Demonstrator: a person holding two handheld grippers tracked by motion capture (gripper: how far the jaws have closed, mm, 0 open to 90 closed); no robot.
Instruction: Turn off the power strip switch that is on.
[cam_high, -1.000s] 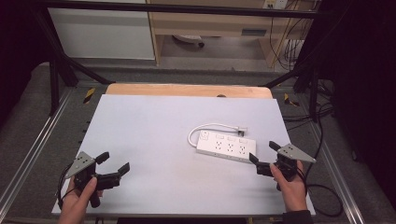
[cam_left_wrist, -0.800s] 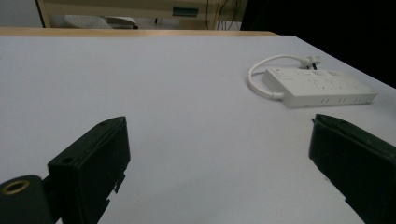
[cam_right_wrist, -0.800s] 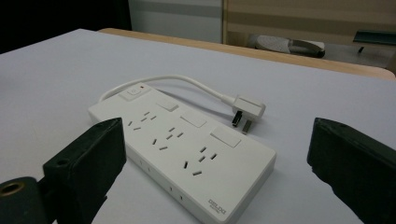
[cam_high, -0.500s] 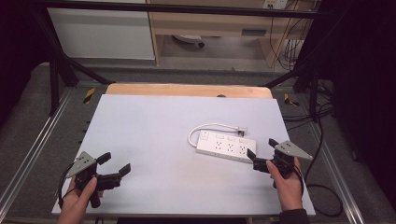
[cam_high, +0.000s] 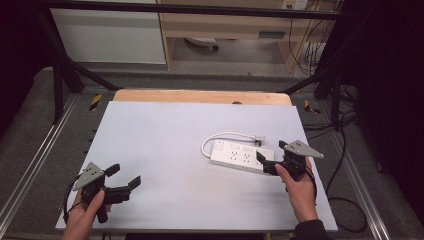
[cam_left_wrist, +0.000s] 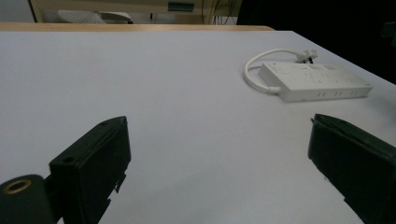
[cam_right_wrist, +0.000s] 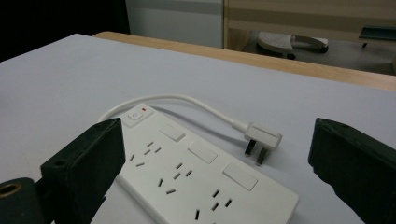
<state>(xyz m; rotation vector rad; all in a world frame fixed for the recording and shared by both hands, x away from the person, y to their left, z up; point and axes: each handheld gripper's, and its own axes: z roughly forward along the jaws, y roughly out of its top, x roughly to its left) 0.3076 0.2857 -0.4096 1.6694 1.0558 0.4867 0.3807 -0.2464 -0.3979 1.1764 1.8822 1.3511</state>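
Two black two-jaw grippers, left (cam_high: 122, 180) and right (cam_high: 272, 157), grey three-cornered top plates, trailing black cables, dark right sleeve.

- The power strip (cam_high: 242, 156) is white, with a small red dot beside its switch and dark socket slots.
- Its cable (cam_high: 225, 136) and plug (cam_right_wrist: 261, 136) are white too.
- The table (cam_high: 165, 145) under the power strip is pale grey, with a light wood edge (cam_high: 200, 96) beyond.
- Both grippers' jaws are black.
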